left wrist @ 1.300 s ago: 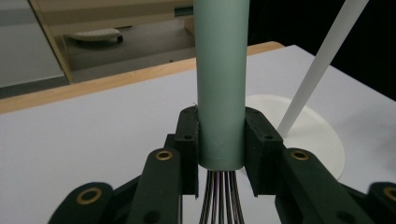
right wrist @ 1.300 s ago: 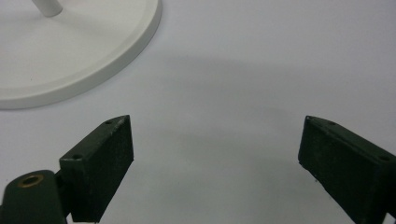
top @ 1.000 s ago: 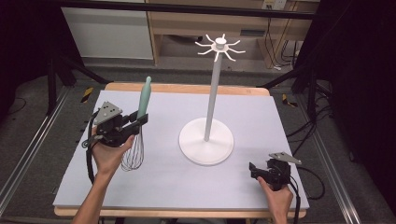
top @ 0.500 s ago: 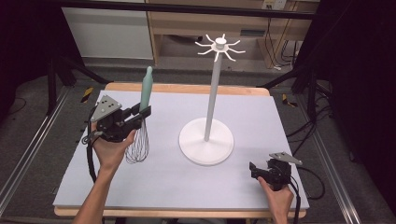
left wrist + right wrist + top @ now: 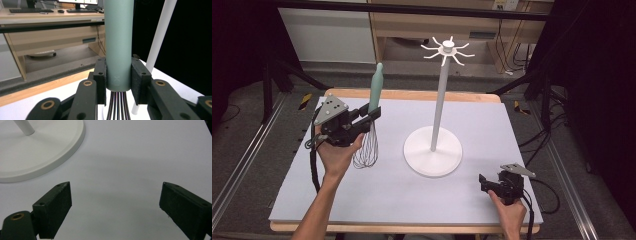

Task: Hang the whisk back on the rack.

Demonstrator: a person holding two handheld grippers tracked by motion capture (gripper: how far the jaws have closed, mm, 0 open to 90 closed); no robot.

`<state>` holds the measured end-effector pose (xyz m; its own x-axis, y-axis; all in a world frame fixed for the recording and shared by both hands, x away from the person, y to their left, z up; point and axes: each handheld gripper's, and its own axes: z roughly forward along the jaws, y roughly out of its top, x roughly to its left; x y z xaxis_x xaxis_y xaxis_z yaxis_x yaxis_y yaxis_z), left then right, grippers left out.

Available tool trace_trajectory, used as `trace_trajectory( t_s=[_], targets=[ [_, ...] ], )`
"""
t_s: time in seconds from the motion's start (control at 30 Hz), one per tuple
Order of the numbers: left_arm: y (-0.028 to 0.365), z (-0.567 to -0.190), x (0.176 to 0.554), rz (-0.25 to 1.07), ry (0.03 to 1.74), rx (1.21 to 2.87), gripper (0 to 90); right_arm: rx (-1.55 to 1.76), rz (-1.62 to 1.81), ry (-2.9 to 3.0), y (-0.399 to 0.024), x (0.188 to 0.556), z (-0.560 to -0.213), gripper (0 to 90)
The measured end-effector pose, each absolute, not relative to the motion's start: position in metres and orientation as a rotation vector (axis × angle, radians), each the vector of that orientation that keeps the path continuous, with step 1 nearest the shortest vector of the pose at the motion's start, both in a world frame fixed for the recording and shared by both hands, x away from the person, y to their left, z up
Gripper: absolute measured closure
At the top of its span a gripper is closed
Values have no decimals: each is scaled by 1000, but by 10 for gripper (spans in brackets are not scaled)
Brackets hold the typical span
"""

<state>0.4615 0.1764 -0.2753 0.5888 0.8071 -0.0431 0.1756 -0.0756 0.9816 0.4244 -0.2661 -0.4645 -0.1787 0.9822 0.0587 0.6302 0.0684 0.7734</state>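
A whisk [image 5: 373, 110] with a pale green handle [image 5: 118, 45] and wire loops [image 5: 366, 149] is held nearly upright above the table's left side. My left gripper [image 5: 371, 114] is shut on the lower end of the handle, its black pads [image 5: 100, 80] pressing both sides just above the wires. A white stand [image 5: 433, 150] with a tall pole [image 5: 160, 32] and hook arms [image 5: 447, 49] at the top rises from a round base at mid-table, right of the whisk. My right gripper [image 5: 484, 181] rests open near the front right corner, with bare table between its jaws [image 5: 115, 205].
The grey-white tabletop [image 5: 492, 125] has a wooden rim. The stand's round base [image 5: 45, 152] lies ahead and left of my right gripper. A wooden desk [image 5: 50, 32] with keyboards stands beyond the table. Cables trail off the right side.
My left gripper has lifted the whisk and turned it more upright, shifting it a little toward the stand. The right gripper has stayed in place.
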Motion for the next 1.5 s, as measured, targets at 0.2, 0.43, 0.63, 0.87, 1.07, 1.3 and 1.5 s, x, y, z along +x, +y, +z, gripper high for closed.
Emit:
trace_trajectory(
  t_s=[0.2,0.43,0.63,0.87,1.07,1.3,1.5],
  targets=[
    [170,-269,463,646,827,1588,687,1599,944,1862,-266,425,-464,112],
    [161,-263,465,650,801,1594,686,1599,933,1864,-266,425,-465,112],
    [158,-260,465,654,793,1591,686,1600,931,1862,-266,426,-465,113],
    [153,-256,469,648,787,1580,686,1602,929,1863,-265,426,-465,112],
    [149,-252,470,643,772,1567,686,1600,928,1863,-265,426,-465,112],
    [141,-248,468,656,751,1577,686,1602,928,1865,-265,427,-465,112],
    [132,-243,466,664,733,1580,686,1604,931,1862,-265,427,-465,112]
  ],
)
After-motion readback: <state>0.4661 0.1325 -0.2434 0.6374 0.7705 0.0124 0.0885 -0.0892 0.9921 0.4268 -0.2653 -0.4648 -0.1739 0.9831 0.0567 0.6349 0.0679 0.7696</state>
